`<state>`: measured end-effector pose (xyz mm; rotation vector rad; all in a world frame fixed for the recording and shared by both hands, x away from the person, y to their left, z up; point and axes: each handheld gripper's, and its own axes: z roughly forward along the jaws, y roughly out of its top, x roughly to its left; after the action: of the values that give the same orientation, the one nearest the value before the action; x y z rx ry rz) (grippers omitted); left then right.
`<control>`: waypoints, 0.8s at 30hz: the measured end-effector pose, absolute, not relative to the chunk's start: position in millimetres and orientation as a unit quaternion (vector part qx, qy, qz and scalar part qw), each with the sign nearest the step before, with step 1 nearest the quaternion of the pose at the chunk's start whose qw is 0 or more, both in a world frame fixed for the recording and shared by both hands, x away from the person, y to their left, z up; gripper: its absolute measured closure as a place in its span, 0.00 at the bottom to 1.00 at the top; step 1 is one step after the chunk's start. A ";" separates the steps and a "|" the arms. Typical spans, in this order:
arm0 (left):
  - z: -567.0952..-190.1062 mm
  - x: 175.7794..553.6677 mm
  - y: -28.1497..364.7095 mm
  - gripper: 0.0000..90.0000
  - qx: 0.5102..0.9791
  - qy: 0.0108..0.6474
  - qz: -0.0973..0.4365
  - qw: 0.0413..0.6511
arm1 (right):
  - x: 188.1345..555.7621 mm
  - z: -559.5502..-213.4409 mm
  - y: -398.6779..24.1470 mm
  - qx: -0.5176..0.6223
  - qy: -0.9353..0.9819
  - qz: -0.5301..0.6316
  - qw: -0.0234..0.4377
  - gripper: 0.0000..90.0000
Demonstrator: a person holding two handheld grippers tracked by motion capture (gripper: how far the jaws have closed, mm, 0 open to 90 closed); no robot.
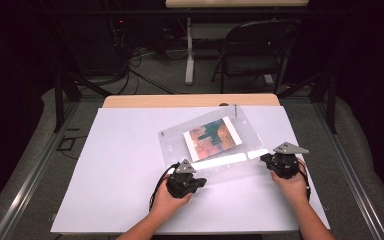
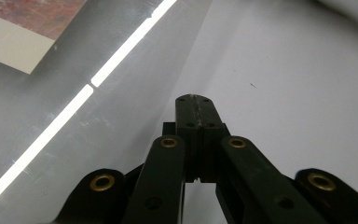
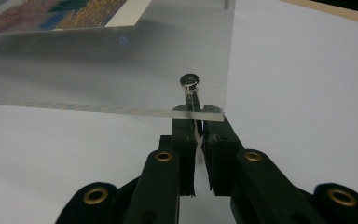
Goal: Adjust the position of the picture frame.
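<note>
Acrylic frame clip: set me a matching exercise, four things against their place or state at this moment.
Things:
1. left gripper
2. right gripper
3. colourful print
4. folding chair

Places or states:
A. sandwiched inside the clear acrylic frame
B. jaws closed with nothing between them, beside the frame's near edge
C. on the floor beyond the table
D. jaws closed on the small metal pin at the frame's corner

Pairs: 1-B, 2-D, 3-A, 4-C
</note>
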<state>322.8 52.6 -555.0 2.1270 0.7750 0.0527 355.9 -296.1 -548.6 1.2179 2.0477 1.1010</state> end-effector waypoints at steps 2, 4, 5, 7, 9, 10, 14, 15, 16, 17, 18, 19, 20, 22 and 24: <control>-555.1 323.3 52.3 1.00 0.853 0.308 0.019 0.421 | 355.6 -548.3 -296.0 0.448 0.755 0.406 0.255 0.93; -555.5 324.1 51.4 1.00 0.852 0.311 0.018 0.421 | 357.8 -549.3 -297.6 0.447 0.756 0.409 0.248 0.92; -555.8 324.2 51.0 1.00 0.851 0.312 0.018 0.423 | 358.9 -550.3 -298.4 0.448 0.755 0.412 0.245 0.92; -555.9 324.4 50.5 1.00 0.851 0.312 0.017 0.423 | 361.0 -552.0 -300.0 0.449 0.753 0.420 0.236 0.90; -555.7 324.9 50.1 1.00 0.851 0.312 0.015 0.423 | 363.1 -552.9 -301.7 0.450 0.751 0.427 0.227 0.89; -555.7 324.9 50.1 1.00 0.851 0.312 0.015 0.423 | 363.1 -552.9 -301.7 0.450 0.751 0.427 0.227 0.89; -556.1 325.2 48.8 1.00 0.850 0.312 0.015 0.424 | 367.0 -556.8 -300.3 0.441 0.750 0.435 0.232 0.88; -556.3 325.5 48.6 1.00 0.850 0.313 0.015 0.424 | 368.5 -558.2 -299.0 0.437 0.753 0.431 0.236 0.88; -556.3 325.5 48.6 1.00 0.850 0.313 0.015 0.424 | 368.5 -558.2 -299.0 0.437 0.753 0.431 0.236 0.88; -556.6 326.0 48.7 1.00 0.849 0.314 0.012 0.425 | 370.4 -559.8 -297.5 0.432 0.755 0.430 0.242 0.89; -556.6 326.0 48.7 1.00 0.849 0.314 0.012 0.425 | 371.1 -560.2 -296.2 0.432 0.757 0.428 0.241 0.89; -556.6 326.4 48.9 1.00 0.849 0.316 0.012 0.425 | 372.3 -560.9 -294.9 0.431 0.758 0.424 0.243 0.89; -556.6 326.4 48.9 1.00 0.849 0.316 0.012 0.425 | 373.8 -561.7 -293.9 0.430 0.758 0.426 0.246 0.90; -556.5 326.6 49.2 1.00 0.849 0.316 0.012 0.424 | 374.4 -561.6 -293.4 0.430 0.758 0.424 0.245 0.90; -556.7 327.1 49.3 1.00 0.848 0.317 0.012 0.424 | 373.8 -560.5 -292.2 0.424 0.765 0.415 0.252 0.91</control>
<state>327.1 49.3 -556.7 2.1227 0.7921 0.0293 373.8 -292.2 -560.5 1.1524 2.0810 1.1284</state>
